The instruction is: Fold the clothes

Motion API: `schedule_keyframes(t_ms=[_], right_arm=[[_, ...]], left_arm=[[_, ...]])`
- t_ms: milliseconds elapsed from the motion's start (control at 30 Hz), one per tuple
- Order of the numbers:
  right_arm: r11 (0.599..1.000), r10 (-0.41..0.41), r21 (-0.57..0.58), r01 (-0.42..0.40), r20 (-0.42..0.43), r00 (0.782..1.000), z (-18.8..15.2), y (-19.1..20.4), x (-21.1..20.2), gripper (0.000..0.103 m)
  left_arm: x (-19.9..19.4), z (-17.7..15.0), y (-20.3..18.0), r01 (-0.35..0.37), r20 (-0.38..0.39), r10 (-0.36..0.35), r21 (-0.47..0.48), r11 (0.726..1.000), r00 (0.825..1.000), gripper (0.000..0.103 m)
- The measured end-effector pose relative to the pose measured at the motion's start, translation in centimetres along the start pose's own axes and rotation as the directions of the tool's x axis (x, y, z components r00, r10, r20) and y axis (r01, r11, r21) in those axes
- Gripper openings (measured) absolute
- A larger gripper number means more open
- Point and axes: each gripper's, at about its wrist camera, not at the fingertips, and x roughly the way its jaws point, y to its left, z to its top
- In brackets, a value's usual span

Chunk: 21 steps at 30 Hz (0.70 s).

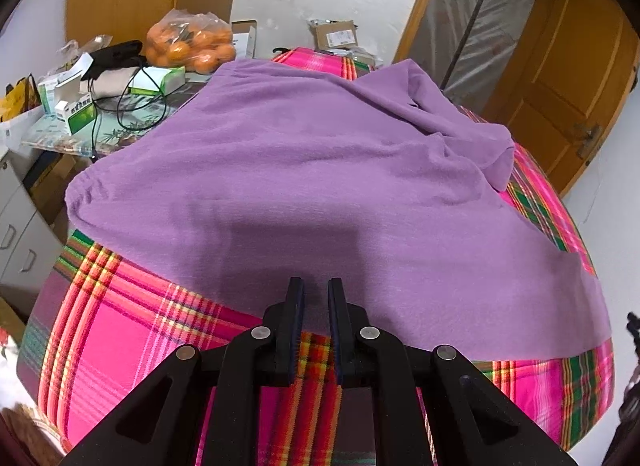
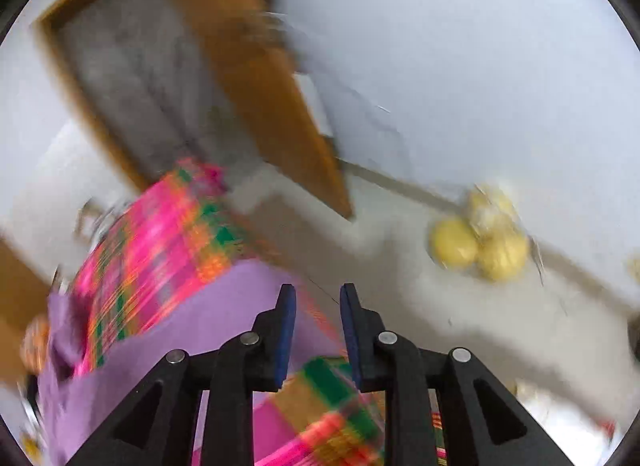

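Purple fleece-like cloth, the purple garment (image 1: 304,169), lies spread over the bed (image 1: 120,318) with its pink plaid cover, mostly flat at the near side and bunched into folds at the far right corner. It looks soft, light and limp, so expect it to sag and drag wherever you lift it; it will not hold a crease unless you lay it down flat.

Your left tongs (image 1: 316,298) hover just above the near hem with a narrow gap between the pads and nothing pinched in it: released, not grasping. Your right tongs (image 2: 318,302) are also released, the pads standing apart with only blurred bedcover and floor showing through; that view is badly smeared, so you cannot judge their exact place beyond being at the bed's edge, beside the garment's right side.

Take hold at the edges, not the middle: the near hem under your left tongs is a fair start, and a matching point along the same hem for the right. Pinch a single layer near a corner, so the fabric hangs evenly. The rumpled far corner probably wants smoothing first.
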Motion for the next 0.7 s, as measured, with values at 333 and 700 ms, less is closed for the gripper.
schedule_keyframes(t_ms=[333, 700], right_arm=[[0.734, 0.229, -0.623, -0.270, -0.147, 0.962, -10.1, 22.8, -1.6, 0.025], [0.545, 0.273, -0.762, -0.349, -0.233, 0.933, -16.1, 30.6, -3.0, 0.028]], left_arm=[[-2.2, -0.9, 0.3, -0.026, 0.034, 0.025, 0.023, 0.999, 0.999, 0.012], [-3.2, -1.8, 4.6, -0.108, 0.023, 0.110, -0.059, 0.992, 0.994, 0.014]])
